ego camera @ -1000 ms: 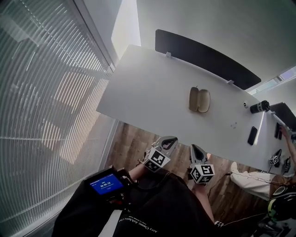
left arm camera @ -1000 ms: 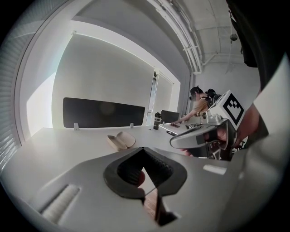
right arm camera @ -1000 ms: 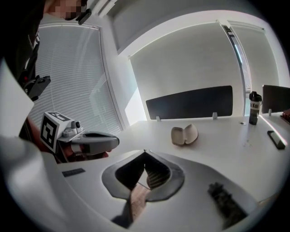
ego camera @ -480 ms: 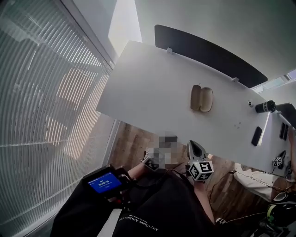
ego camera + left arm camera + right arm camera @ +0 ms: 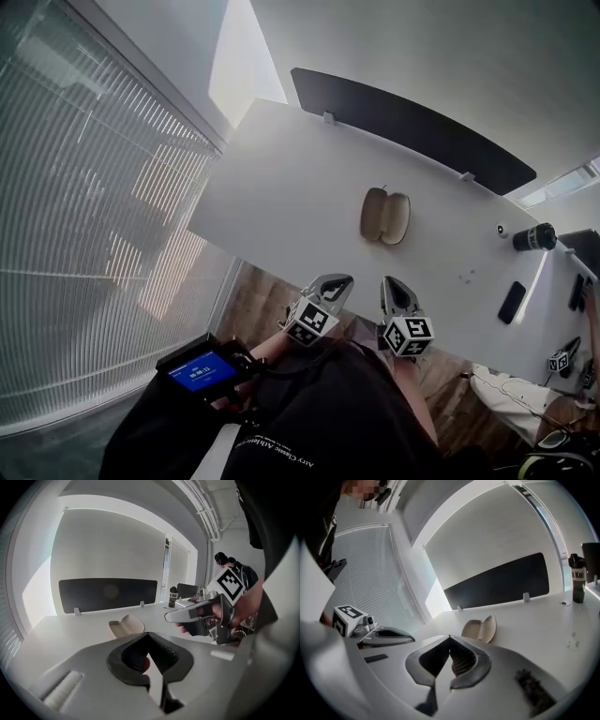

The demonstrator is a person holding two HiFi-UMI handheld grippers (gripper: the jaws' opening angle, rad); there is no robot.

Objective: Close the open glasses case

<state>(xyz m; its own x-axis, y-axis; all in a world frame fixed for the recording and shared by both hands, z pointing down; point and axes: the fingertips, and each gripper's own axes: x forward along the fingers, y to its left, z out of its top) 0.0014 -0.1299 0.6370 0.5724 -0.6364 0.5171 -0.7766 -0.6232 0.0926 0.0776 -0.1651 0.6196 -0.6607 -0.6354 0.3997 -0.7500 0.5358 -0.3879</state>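
We see one glasses case (image 5: pixel 384 216) on the white table (image 5: pixel 281 178). It lies open, with its two tan shells side by side, hollows turned up and joined along their long edges. Each shell shows only its own pale lining. From the right gripper's view, the shell farther to that gripper's right tilts up a little, while the other lies flat.

The case sits ahead of both grippers, beyond their tips and well apart from them. It lies between them and the dark panel (image 5: pixel 403 120) at the table's far edge. Its long axis runs away from us toward that panel, roughly in line with the way the grippers point, and the hinge line runs the same way.

We hold two grippers side by side over the table's near edge. The left gripper (image 5: pixel 149 635) has its jaws brought together at the tips, with nothing between them. The right gripper (image 5: pixel 450 639) is pinched closed the same way.

Far off to the right of the right gripper, one dark bottle (image 5: pixel 578 585) stands upright with its cap on. We cannot tell what it holds. One dark phone (image 5: pixel 512 302) lies flat, nearer to us than the bottle.
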